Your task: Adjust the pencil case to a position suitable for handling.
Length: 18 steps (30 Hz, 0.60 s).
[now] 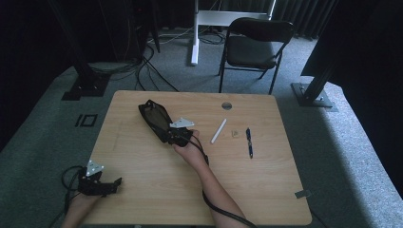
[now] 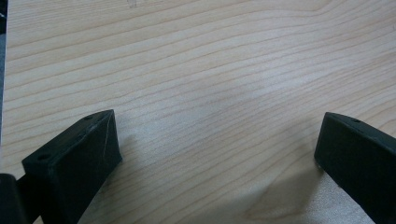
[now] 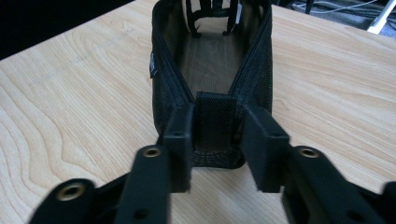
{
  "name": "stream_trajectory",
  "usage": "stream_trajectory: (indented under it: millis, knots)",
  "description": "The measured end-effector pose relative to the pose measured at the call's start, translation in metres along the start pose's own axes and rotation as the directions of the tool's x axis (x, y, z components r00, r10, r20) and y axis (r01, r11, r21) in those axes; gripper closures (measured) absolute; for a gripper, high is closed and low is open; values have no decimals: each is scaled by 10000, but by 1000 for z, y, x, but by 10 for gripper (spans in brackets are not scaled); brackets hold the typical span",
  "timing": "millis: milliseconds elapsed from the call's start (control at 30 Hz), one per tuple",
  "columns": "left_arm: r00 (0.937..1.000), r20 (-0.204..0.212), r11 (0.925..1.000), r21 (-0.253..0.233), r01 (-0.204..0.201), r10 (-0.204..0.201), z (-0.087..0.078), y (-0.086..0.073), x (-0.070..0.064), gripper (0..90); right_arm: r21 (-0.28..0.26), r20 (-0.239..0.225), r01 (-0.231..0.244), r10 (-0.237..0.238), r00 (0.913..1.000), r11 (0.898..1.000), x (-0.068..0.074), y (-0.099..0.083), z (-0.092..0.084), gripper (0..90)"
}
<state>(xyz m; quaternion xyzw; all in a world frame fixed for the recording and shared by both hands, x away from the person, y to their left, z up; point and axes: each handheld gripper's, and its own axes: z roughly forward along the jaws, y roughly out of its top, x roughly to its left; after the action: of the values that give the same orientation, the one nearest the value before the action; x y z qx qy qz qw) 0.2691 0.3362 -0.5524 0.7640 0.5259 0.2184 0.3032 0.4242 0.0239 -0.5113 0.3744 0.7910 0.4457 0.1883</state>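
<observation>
1. I hold one pair of tongs in each hand.
2. My right tongs (image 3: pixel 215 154) are at the near end of a black mesh pouch (image 1: pixel 155 118). The pouch lies on the wooden worktop (image 1: pixel 142 190), a bit left of the middle.
3. In the right gripper view, the two jaws sit on each side of a small black tab (image 3: pixel 214 122) at the end of the pouch. They look pressed against it, so I think I am gripping the pouch by that end.
4. The pouch is long and thin. Its long side runs straight away from my right tongs, toward the far left part of the worktop. Its top is open, and I can see down inside it.
5. My left tongs (image 1: pixel 115 183) are open wide, with nothing between them. They are near the front left corner, well apart from the pouch.
6. My right hand (image 1: pixel 189 151) is much nearer to the pouch than my left hand.
7. A white stick (image 1: pixel 218 130), a tiny pale thing (image 1: pixel 233 134) and a dark pen (image 1: pixel 249 142) lie to the right of the pouch. They are on my right hand's side.
8. I think those things could go into the pouch next. The open mouth faces up, so they would drop in from above.
</observation>
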Motion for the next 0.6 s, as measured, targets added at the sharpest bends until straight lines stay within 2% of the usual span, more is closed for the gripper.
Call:
stream_trajectory:
  millis: [33,100,600]
  knots:
    - [10000,1,10000,-5,3,-3,0,0,0,2,74,-120,-240,241,9996,9997,-1,0,-1,724]
    - [10000,1,10000,-5,3,-3,0,0,0,2,89,-195,-285,287,9994,9996,-1,0,-1,724]
    - [10000,2,10000,-3,-1,1,0,0,0,2,75,-427,-220,223,9988,9997,-2,-9,-14,729]
